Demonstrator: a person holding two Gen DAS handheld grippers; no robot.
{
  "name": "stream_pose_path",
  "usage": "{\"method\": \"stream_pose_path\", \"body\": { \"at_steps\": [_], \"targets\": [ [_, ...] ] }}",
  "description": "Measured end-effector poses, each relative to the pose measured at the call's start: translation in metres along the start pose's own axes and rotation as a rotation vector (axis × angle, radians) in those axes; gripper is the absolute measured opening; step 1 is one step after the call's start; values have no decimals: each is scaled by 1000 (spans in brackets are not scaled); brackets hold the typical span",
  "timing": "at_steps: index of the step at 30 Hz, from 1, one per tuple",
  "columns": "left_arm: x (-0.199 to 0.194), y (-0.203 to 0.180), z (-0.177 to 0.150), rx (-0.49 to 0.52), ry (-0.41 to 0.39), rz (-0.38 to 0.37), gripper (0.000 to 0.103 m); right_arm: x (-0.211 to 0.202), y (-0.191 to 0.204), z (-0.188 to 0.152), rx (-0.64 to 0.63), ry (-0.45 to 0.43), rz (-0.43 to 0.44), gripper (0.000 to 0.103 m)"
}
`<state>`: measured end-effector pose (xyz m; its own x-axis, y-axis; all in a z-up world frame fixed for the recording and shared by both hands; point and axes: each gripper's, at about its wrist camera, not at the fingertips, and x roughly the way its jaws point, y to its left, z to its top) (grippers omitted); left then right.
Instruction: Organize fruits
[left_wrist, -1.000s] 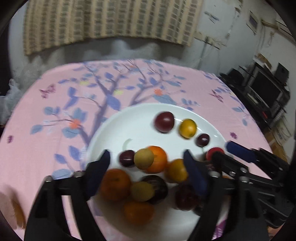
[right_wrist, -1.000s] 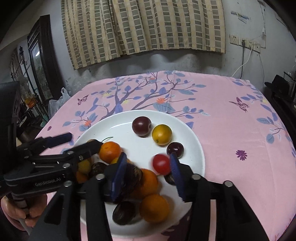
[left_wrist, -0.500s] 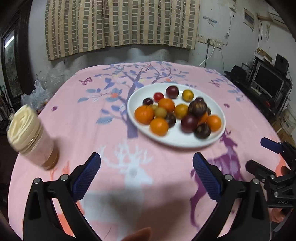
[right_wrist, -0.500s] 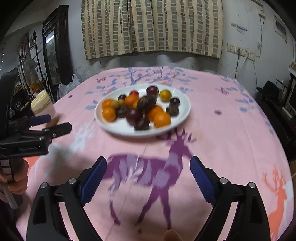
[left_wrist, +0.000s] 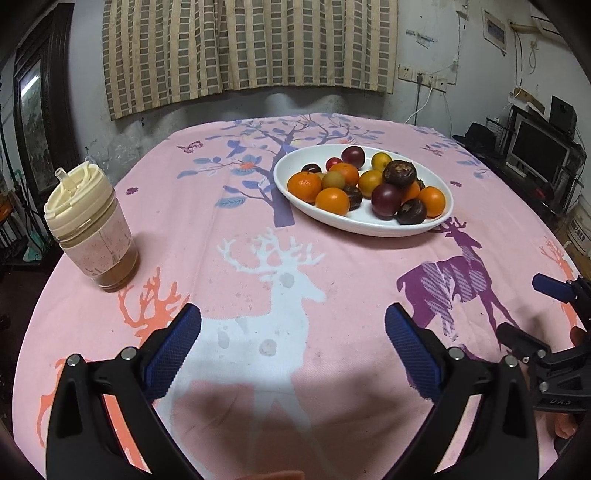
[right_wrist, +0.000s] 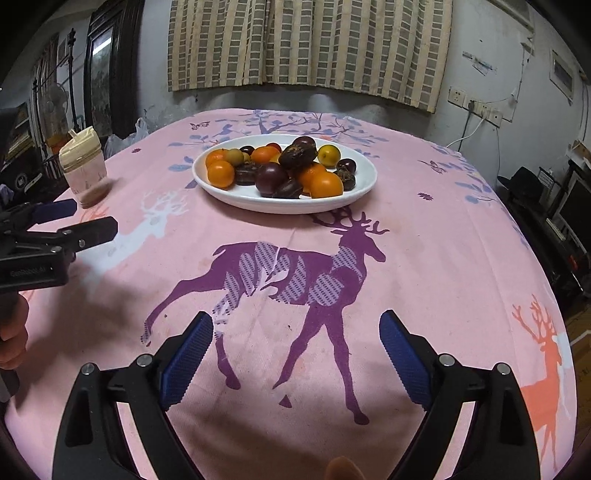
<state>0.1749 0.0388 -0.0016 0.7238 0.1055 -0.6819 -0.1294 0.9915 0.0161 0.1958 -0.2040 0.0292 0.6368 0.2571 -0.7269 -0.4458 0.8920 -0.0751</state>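
On the white plate (left_wrist: 364, 225), well beyond both grippers, all the fruits (left_wrist: 365, 184) in view lie heaped together: oranges, yellow and green plums, dark purple plums, a small red one and some wrinkled dark-brown fruits, several resting on others. No fruit shows on the pink tablecloth (left_wrist: 258, 266) around the plate. Whether this heap is the sorted result or a pile waiting to be sorted, the scene alone does not settle.

Nearer than the plate, the left gripper (left_wrist: 293, 347) hangs over the cloth with its jaws spread wide and nothing between them; the right gripper (right_wrist: 295, 350) is likewise wide and empty. A lidded cup (left_wrist: 90, 229) stands left of the plate, well apart from it.

By their look, the fruits are small, round and light. The oranges likely have firm, slightly grippy peel; the plums look smooth-skinned and liable to slip or bruise under a hard squeeze; the wrinkled ones seem soft. Each is best taken across its widest middle, top-lying fruit first, since pulling a lower one could set the rest rolling toward the plate's shallow rim.
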Motion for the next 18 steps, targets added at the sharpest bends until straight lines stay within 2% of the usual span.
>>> {"method": "stream_pose_path", "body": {
  "at_steps": [18],
  "targets": [
    [-6,-13,-2,46,-13,-14,98,5,-6,1,8,16,-32,92]
  ]
}}
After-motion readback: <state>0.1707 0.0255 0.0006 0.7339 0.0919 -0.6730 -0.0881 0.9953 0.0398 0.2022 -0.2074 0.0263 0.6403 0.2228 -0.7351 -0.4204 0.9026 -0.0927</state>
